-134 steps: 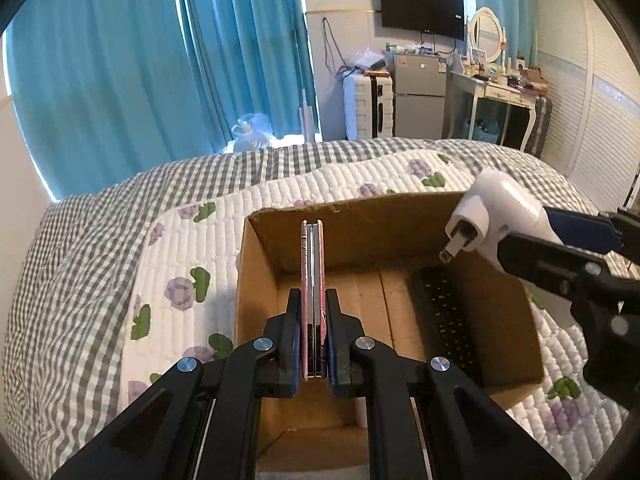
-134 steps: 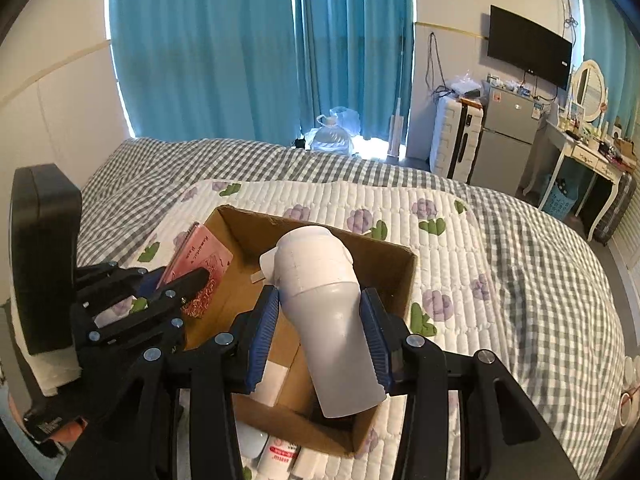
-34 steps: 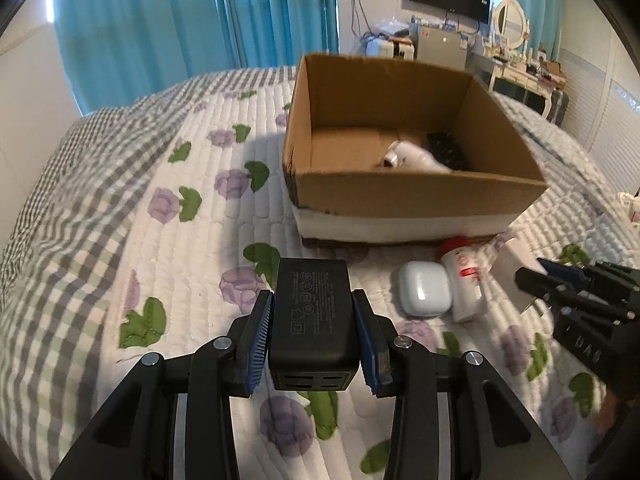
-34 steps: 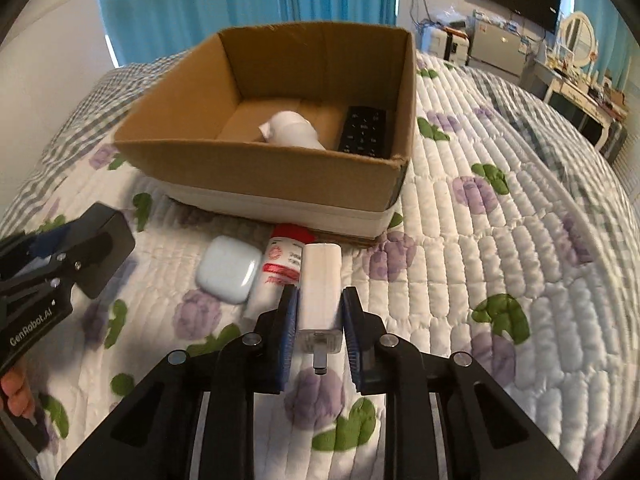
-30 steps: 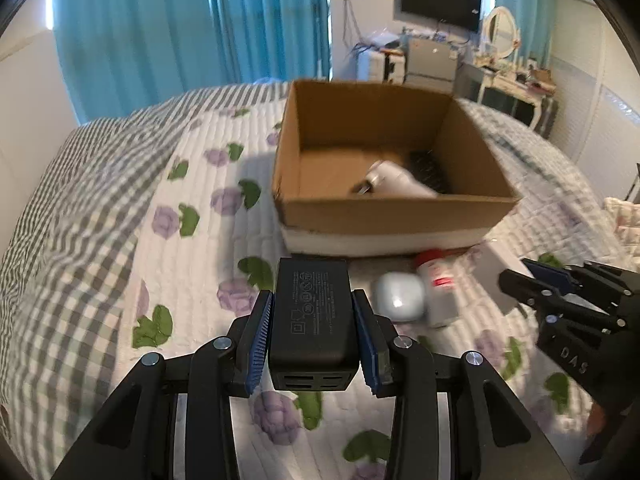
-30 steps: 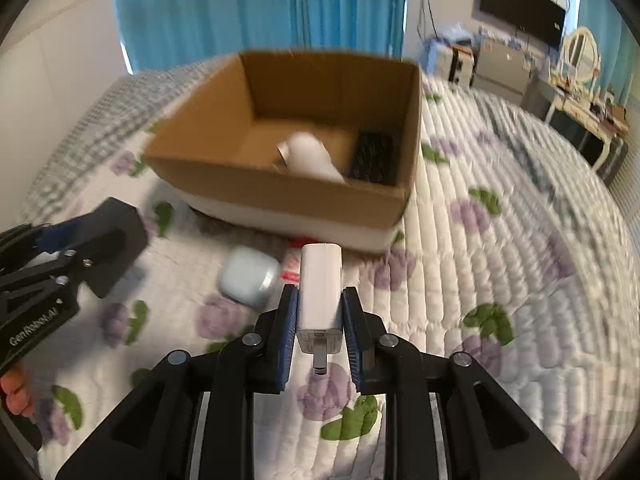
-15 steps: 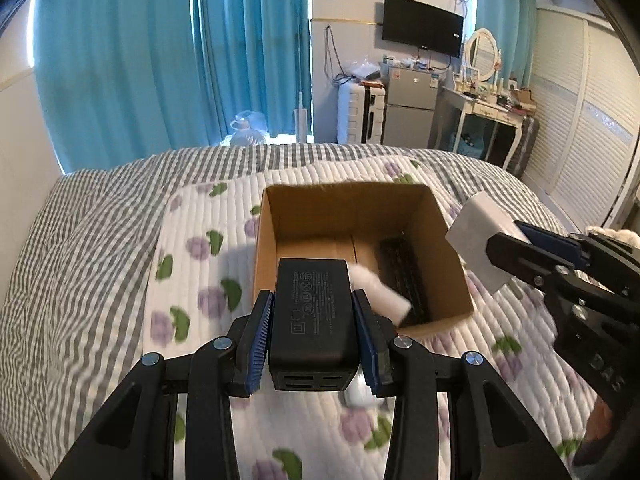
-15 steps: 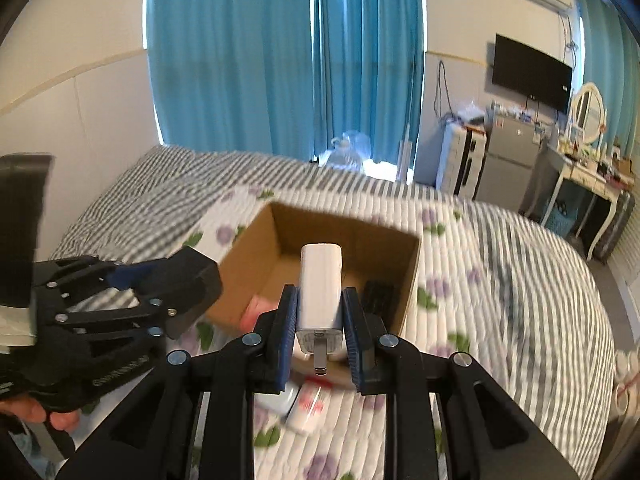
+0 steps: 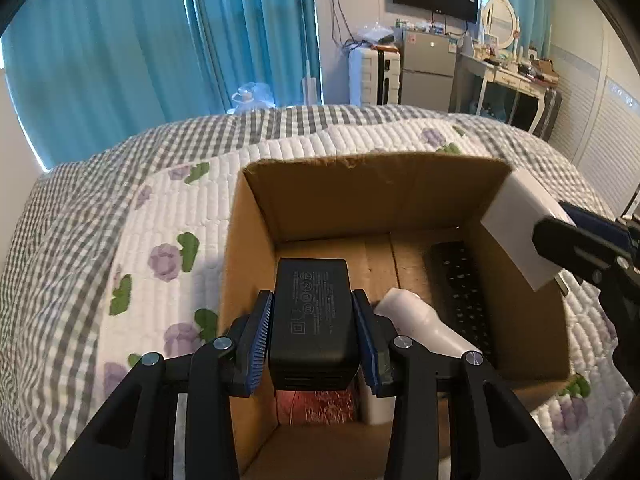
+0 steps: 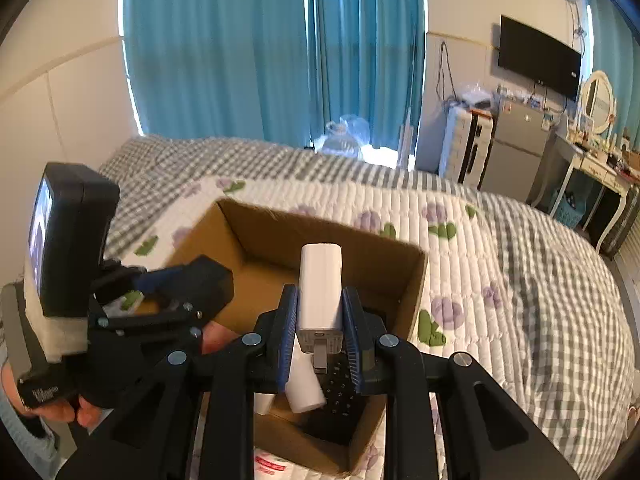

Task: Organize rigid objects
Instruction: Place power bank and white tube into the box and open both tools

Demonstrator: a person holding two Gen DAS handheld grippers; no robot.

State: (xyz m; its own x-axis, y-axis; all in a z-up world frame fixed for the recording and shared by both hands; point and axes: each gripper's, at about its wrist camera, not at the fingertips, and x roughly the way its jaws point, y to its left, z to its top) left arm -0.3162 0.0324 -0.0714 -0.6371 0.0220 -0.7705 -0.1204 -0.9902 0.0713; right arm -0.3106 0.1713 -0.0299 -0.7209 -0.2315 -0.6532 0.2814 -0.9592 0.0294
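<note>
I have the left gripper (image 9: 313, 334) clamped on the black power adapter (image 9: 313, 322), low in the centre of the left wrist frame, and it hangs directly above the open cardboard box (image 9: 372, 184). The box's mouth sits just past and below my fingertips, so I judge the coming move to be a straight drop with no sideways travel. The adapter's long axis runs along the fingers, pointing up the frame toward the box's far wall, label face up.

The right gripper (image 10: 320, 322) grips the white charger (image 10: 321, 292), centre of the right wrist frame. It too is over the box, toward the right-hand side as the left view has it, where the charger shows at the right edge above the box's right wall. Its long axis also lies along the fingers, its metal connector end facing back at the camera.

Inside the box I see a black remote (image 9: 460, 280) lying lengthwise along the right side, a white bottle-like object (image 9: 420, 320) slanting across the middle, and something reddish (image 9: 316, 406) at the near end under the adapter. Bare floor shows to the left of the bottle, below the adapter. Both grippers are about equally near; the left looks better centred over free space.
</note>
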